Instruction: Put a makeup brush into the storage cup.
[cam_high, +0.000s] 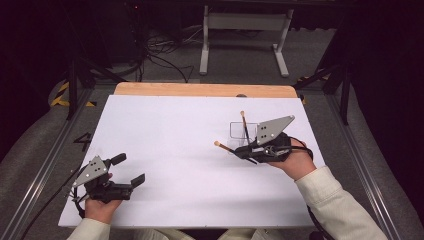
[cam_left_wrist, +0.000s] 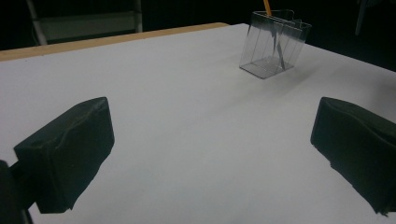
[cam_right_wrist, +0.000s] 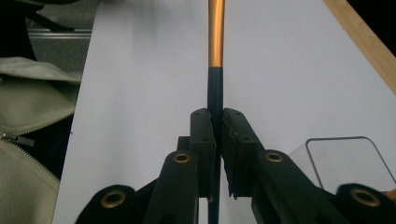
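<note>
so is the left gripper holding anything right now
No, the left gripper has its jaws wide apart with just bare white table between them.

Both grippers are black. The left gripper (cam_high: 131, 169) carries a grey three-cornered plate with dark screw dots, and blunt, blocky jaws with rubbery pads (cam_left_wrist: 70, 154). The right gripper (cam_right_wrist: 218, 125) has jointed black links with brass-coloured rivets (cam_right_wrist: 181, 158). Dark cables trail toward six o'clock. The sleeves (cam_high: 337, 205) are cream, with a zip (cam_right_wrist: 16, 138).

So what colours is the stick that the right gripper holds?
Black, then orange farther out on the stick; the right gripper view shows it best.
</note>
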